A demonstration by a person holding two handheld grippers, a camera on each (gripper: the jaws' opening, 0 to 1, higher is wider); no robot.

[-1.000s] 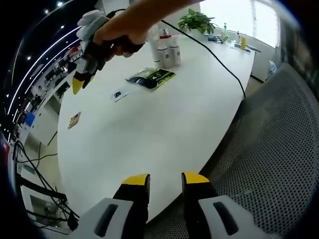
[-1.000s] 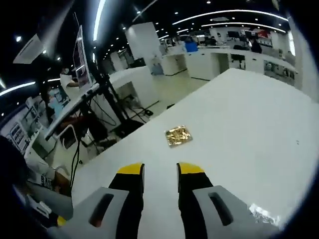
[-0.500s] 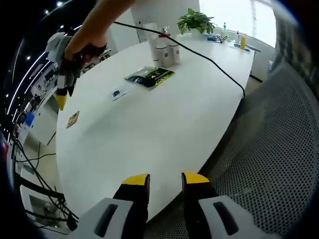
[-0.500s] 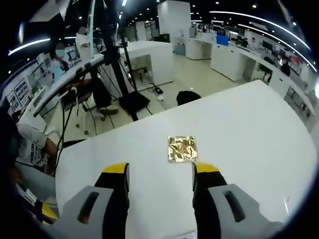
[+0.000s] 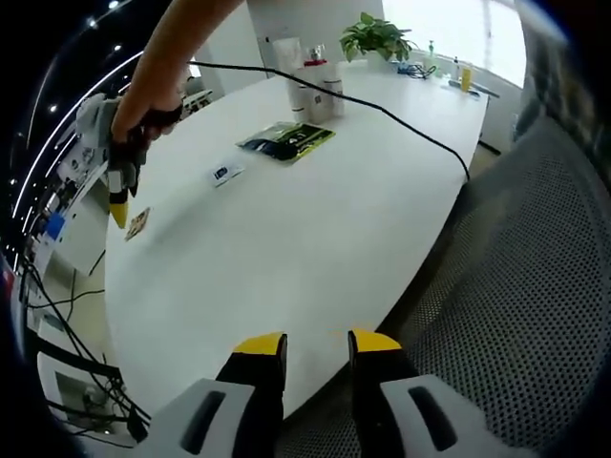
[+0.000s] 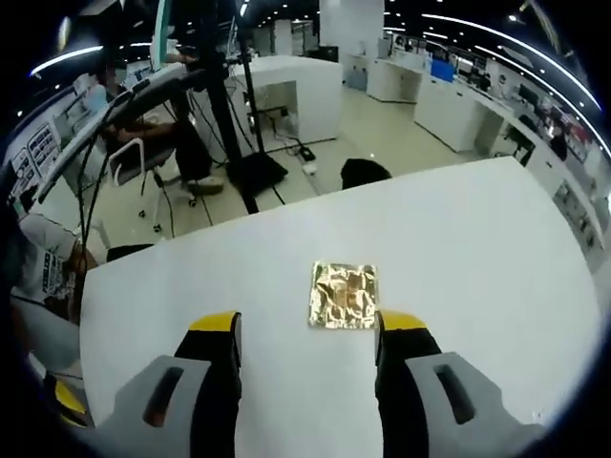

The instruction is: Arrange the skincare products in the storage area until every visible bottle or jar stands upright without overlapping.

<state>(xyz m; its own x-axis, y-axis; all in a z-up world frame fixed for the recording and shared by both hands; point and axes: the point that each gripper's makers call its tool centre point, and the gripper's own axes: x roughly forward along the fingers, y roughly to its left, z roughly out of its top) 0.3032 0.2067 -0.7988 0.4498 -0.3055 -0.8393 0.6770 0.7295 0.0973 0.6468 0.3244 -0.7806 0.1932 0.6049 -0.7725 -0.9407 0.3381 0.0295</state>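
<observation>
The right gripper [image 6: 307, 329] hangs with jaws spread over a gold foil sachet [image 6: 343, 295] lying flat near the white table's [image 5: 315, 219] left edge. The left gripper [image 5: 317, 345], jaws slightly apart, holds nothing. Bottles [image 5: 313, 91] stand upright at the far end.

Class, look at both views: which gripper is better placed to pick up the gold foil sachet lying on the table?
The right gripper: its jaws are open just short of the gold foil sachet. The left gripper sits at the table's opposite edge.
</observation>
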